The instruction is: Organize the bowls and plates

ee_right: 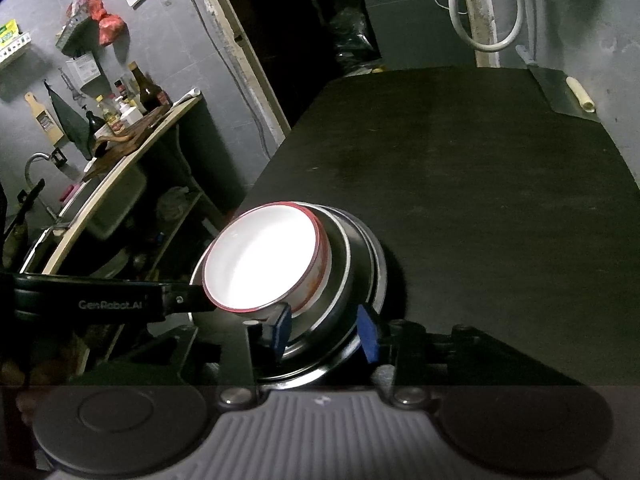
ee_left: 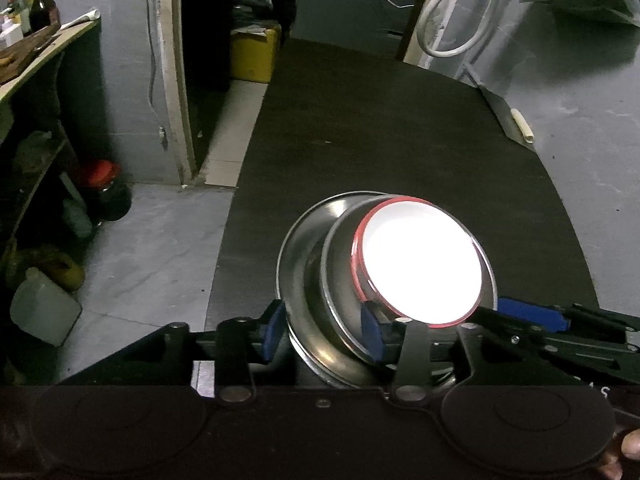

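A stack stands near the front left corner of the dark table [ee_left: 380,140] [ee_right: 480,200]. From the bottom it is a steel plate [ee_left: 296,248] [ee_right: 380,268], a steel bowl [ee_left: 340,264] [ee_right: 340,280] and a white bowl with a red rim [ee_left: 420,264] [ee_right: 264,256]. My left gripper [ee_left: 322,332] is open. Its blue pads straddle the near rims of the plate and steel bowl without pressing them. My right gripper [ee_right: 325,332] is also open, and it straddles the stack's near rim from the other side. Each gripper shows at the edge of the other's view.
A wooden counter with bottles [ee_left: 40,4] [ee_right: 140,92] and shelves stands left of the table. A red-lidded jar [ee_left: 100,172] and plastic jugs [ee_left: 44,312] sit on the floor. A yellow box [ee_left: 254,54] is by the doorway. A white hose [ee_left: 452,20] hangs at the back. A cleaver [ee_right: 576,94] lies at the table's far right.
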Demonstrator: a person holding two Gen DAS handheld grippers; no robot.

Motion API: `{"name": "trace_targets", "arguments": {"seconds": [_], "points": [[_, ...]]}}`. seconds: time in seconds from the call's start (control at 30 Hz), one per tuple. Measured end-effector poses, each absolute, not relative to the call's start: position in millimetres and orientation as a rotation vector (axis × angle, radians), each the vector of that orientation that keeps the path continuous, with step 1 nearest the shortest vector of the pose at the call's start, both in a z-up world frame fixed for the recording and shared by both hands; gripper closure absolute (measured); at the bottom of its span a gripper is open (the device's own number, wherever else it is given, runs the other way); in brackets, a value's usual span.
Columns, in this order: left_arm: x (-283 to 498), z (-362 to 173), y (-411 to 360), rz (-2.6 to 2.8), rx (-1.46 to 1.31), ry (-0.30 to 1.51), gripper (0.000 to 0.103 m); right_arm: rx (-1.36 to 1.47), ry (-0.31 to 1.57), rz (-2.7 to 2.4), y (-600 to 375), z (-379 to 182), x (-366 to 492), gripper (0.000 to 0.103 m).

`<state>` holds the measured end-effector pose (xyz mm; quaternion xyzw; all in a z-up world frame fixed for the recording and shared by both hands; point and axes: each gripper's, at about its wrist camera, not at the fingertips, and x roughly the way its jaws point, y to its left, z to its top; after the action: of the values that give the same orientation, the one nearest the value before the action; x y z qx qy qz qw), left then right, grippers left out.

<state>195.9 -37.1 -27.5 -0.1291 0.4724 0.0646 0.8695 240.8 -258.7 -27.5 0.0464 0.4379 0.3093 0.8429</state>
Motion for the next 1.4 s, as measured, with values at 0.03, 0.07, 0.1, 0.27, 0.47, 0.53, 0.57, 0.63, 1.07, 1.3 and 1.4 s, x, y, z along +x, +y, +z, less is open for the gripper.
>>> {"name": "trace_targets", "arguments": {"seconds": [0.03,0.07,0.1,0.27,0.47,0.53,0.57,0.63,1.07,1.3,1.4], "points": [[195.4,-27.4,-36.6,0.142,-0.27,0.988,0.053,0.096,0.924,0.651,-258.6,-27.3,241.3,0.059],[195.7,-27.3,-36.6,0.147,-0.269,0.988,0.05,0.095,0.924,0.649,-258.7,-27.3,241.4,0.058],[195.3,-27.2,-36.1,0.154,-0.267,0.987,0.048,0.094,0.923,0.647,-258.9,-27.6,241.2,0.056],[196.0,-26.3,-35.2,0.185,-0.255,0.988,0.034,0.091,0.921,0.635,-260.3,-28.0,240.8,0.048],[196.2,-26.6,-33.8,0.214,-0.237,0.995,0.022,0.087,0.92,0.623,-262.0,-28.5,239.8,0.038],[196.2,-26.6,-33.4,0.222,-0.234,0.996,0.02,0.086,0.919,0.617,-262.7,-28.3,239.6,0.036],[195.4,-26.7,-33.2,0.224,-0.234,0.996,0.019,0.086,0.919,0.614,-263.0,-28.4,239.6,0.033],[195.7,-26.7,-33.4,0.231,-0.229,0.998,0.017,0.086,0.917,0.608,-264.1,-28.5,239.0,0.031],[192.3,-24.5,-35.6,0.275,-0.203,0.997,0.005,0.083,0.909,0.585,-271.7,-27.8,237.0,0.011],[191.0,-24.7,-34.5,0.297,-0.221,0.995,0.001,0.09,0.909,0.59,-275.3,-27.1,235.2,0.0],[188.8,-24.1,-32.4,0.312,-0.246,0.985,0.001,0.089,0.907,0.593,-276.2,-26.2,233.7,0.0]]}}
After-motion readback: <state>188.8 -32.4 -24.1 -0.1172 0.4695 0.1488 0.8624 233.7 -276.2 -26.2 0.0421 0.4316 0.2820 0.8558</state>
